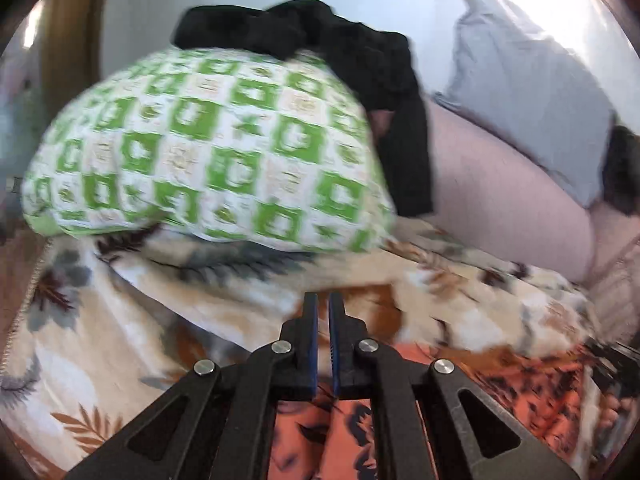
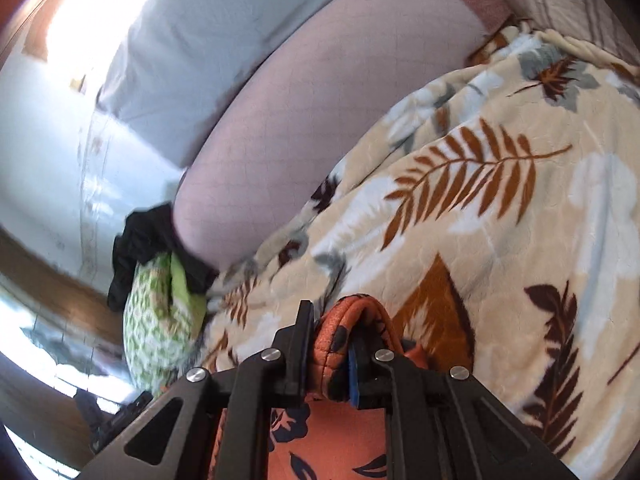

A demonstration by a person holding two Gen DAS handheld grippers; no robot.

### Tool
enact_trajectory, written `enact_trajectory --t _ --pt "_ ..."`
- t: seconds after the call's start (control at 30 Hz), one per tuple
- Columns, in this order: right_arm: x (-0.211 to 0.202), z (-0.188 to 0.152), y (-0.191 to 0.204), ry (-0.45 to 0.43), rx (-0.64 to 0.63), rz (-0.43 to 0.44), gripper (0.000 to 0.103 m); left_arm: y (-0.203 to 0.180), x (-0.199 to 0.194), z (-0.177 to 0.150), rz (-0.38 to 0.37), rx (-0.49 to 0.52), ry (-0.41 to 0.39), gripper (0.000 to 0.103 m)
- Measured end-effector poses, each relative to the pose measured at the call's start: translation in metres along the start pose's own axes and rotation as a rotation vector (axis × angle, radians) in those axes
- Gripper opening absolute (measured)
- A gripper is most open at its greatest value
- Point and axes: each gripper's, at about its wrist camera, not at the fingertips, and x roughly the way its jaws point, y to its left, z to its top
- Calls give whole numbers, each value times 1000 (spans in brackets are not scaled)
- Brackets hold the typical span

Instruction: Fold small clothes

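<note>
An orange garment with a dark flower print point(image 1: 352, 432) lies on the leaf-print blanket point(image 1: 120, 320), under and just behind my left gripper point(image 1: 324, 300). That gripper is shut, its blue pads almost touching, and I see no cloth between the tips. In the right wrist view my right gripper point(image 2: 330, 320) is shut on a folded, stitched edge of the orange garment point(image 2: 300, 440), which bulges up between the fingers and hides the right fingertip. The rest of the garment hangs below the jaws over the blanket point(image 2: 480, 240).
A green-and-white checked pillow point(image 1: 208, 152) lies ahead with black clothing point(image 1: 360, 52) draped over its far side. Beside it run a pale pink quilted cushion point(image 1: 500, 200) and a grey-blue pillow point(image 1: 520, 92). A wooden frame and a white wall stand behind.
</note>
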Motion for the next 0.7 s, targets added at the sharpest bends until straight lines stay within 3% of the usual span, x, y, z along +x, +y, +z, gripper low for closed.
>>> enact_trajectory --t 0.07,0.13,0.2,0.23,0.3,0.33,0.37,0.43,0.5,0.57,0.6,0.67,0.7 --pt "21 3 -24 62 134 28 17 6 19 -7 31 -31 58 5" --pt "42 2 -53 144 260 33 19 9 22 -20 -4 -63 73 5" --pt "42 -1 -72 152 337 115 20 3 16 -32 -53 -39 77 5" --pt "37 -2 -77 138 356 148 26 -2 14 -37 -56 -13 83 5" --pt "16 -1 -77 80 339 184 58 -13 16 -45 -84 38 133 5" --pt "1 -1 -74 28 322 189 82 -19 17 -48 -99 54 162 5" --pt "-12 -2 -68 -16 298 198 84 -21 16 -51 -97 66 187 5" --pt "-25 -3 -44 2 180 193 84 -26 0 -58 -50 50 170 5" --pt "-27 -14 -5 79 7 143 81 -30 -31 -70 -7 23 132 5" --pt "-20 -34 35 152 -173 85 62 -40 -67 -89 9 13 94 5" --pt "-8 -50 61 209 -279 41 59 -44 -82 -101 8 -8 77 8" --pt "17 -81 92 296 -407 -24 40 -54 -107 -128 -4 -75 53 24" --pt "32 -94 105 335 -448 -63 39 -57 -114 -142 -10 -115 43 39"
